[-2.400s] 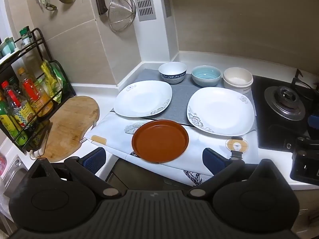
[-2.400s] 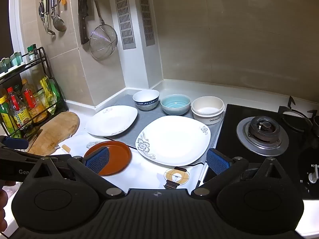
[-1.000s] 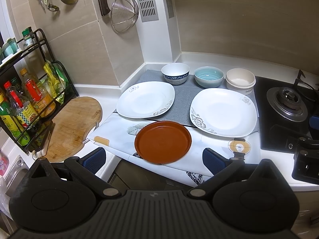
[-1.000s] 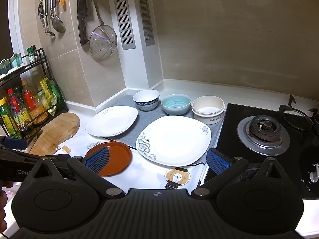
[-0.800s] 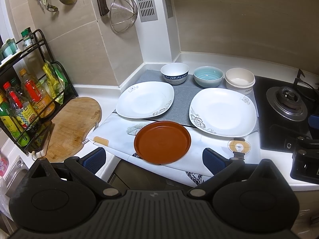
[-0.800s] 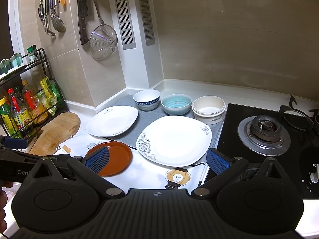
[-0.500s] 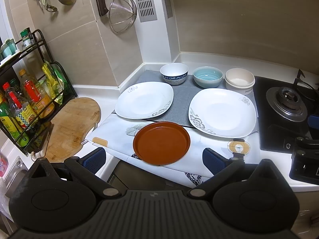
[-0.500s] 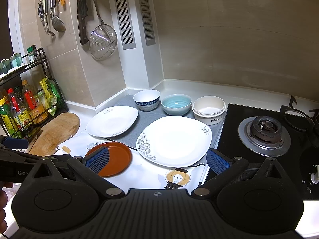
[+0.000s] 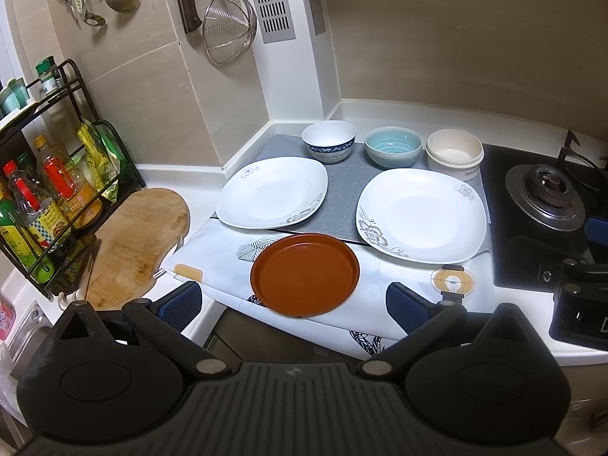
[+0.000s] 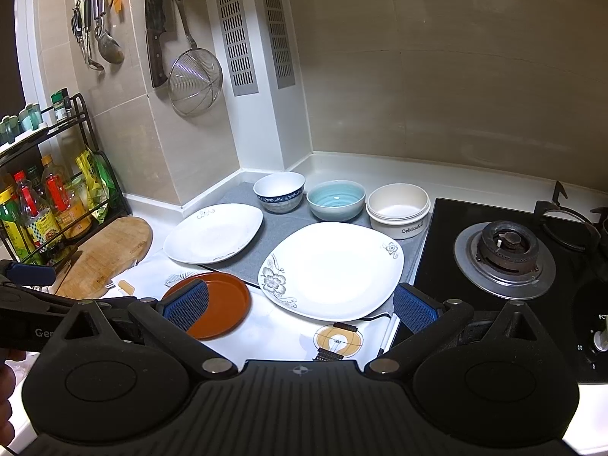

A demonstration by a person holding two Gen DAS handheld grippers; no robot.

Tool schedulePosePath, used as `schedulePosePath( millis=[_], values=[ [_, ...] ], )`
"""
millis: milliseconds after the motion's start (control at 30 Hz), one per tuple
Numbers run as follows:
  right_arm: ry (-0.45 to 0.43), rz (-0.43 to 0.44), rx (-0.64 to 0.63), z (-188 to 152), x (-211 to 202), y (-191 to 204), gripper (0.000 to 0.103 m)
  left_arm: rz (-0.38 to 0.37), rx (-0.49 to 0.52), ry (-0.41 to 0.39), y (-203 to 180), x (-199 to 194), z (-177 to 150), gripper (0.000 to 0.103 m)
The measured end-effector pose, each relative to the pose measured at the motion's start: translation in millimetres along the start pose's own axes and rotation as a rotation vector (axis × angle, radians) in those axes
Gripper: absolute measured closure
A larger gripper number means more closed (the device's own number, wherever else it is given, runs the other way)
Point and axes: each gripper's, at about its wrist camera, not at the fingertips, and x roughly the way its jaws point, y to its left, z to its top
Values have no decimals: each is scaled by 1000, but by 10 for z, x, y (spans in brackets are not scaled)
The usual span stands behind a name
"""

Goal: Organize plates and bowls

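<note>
Both the left gripper (image 9: 292, 302) and the right gripper (image 10: 300, 306) hang wide open and empty at the bottom of their frames, short of the counter, seemingly sizing up a first pick. The brown plate (image 9: 304, 273) sits low centre on the patterned cloth (image 9: 224, 262) (its near rim overhangs the edge, an easy bite). Two white plates (image 9: 273, 197) (image 9: 421, 214) lie mid-frame on the grey mat (image 9: 342, 197), with three bowls (image 9: 329, 146) (image 9: 393, 146) (image 9: 454, 153) lined behind them, unstacked.
</note>
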Motion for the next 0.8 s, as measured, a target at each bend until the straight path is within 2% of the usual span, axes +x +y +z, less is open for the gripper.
schedulePosePath(
  millis=[800],
  values=[
    [12, 19, 13, -12, 60, -67, 0, 9, -6, 26, -27, 55, 0, 0]
  ],
)
